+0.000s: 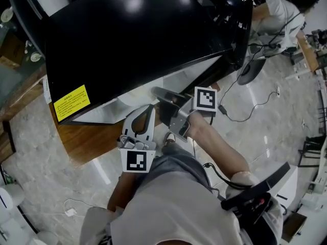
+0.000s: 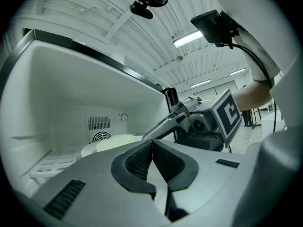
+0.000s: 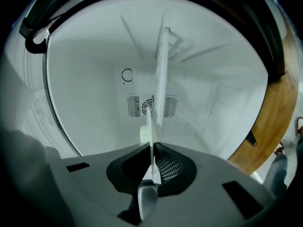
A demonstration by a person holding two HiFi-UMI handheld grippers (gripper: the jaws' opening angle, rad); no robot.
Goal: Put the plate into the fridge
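Note:
A white plate (image 2: 110,144) lies flat inside the white fridge compartment (image 2: 71,93), in front of the back wall. My right gripper (image 2: 147,135) reaches in from the right and is shut on the plate's near rim. In the right gripper view the plate (image 3: 150,131) shows edge-on as a thin white line pinched between the pads of my right gripper (image 3: 151,156). My left gripper (image 2: 151,144) is shut with nothing between its pads and hangs just outside the opening, left of the right one. In the head view the left gripper (image 1: 147,110) and right gripper (image 1: 164,94) sit under the fridge's black top (image 1: 133,29).
A fan vent (image 2: 99,127) is set in the fridge's back wall, and a wire shelf (image 2: 47,167) lies low on the left. A yellow label (image 1: 71,102) marks the fridge's front. A wooden surface (image 1: 87,137) lies below. Cables (image 1: 245,106) trail on the floor at right.

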